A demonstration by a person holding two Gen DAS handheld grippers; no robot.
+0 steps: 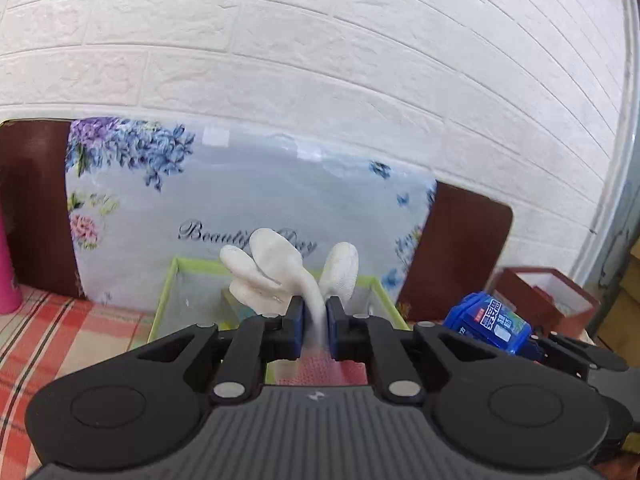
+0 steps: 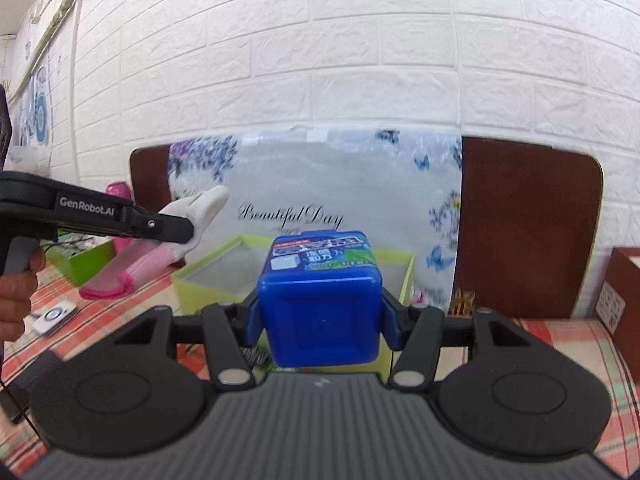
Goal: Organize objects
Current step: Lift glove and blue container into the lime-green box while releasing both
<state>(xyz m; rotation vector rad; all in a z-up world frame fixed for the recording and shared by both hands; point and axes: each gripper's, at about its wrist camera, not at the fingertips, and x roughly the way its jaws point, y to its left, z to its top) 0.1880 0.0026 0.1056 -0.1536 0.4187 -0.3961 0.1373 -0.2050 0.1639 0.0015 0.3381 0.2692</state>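
White glove with pink cuff: clamped in left claw above green box. Right claw grips blue container.

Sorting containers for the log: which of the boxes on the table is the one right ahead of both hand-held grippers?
The light-green open box, in front of the floral cushion; the brown box sits off to the right, a second green one far left.

Bright, even light; fisheye-bent edges, slight blur.
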